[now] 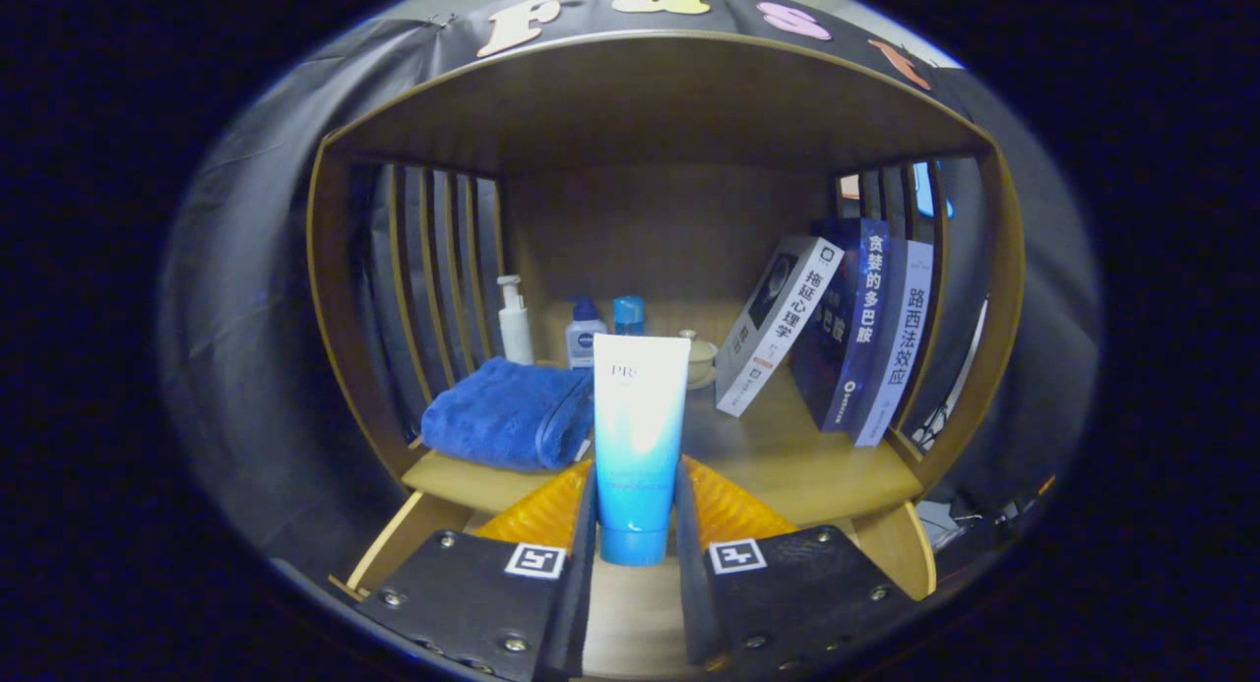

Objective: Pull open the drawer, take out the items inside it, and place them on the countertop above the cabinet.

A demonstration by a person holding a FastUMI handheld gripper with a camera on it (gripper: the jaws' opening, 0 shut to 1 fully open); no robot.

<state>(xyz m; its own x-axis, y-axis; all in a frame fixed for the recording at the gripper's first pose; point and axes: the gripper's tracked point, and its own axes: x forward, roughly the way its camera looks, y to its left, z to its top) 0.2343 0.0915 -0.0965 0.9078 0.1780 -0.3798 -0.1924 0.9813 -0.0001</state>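
A blue-and-white tube [638, 436] stands cap-down between my two fingers, and both press on its lower part, so my gripper [636, 500] is shut on it. The tube hangs above the pulled-out drawer [394, 544], whose wooden sides show below on the left and right. Just beyond the fingers lies the wooden countertop [787, 465] of the cabinet, under a shelf roof. The drawer's inside is hidden behind my fingers.
On the countertop lie a folded blue towel [502, 414] at the left, a white pump bottle [514, 320], two small bottles [585, 332] and a small jar [700, 355] at the back. Three books [847, 328] lean at the right. Slatted walls [433, 269] close both sides.
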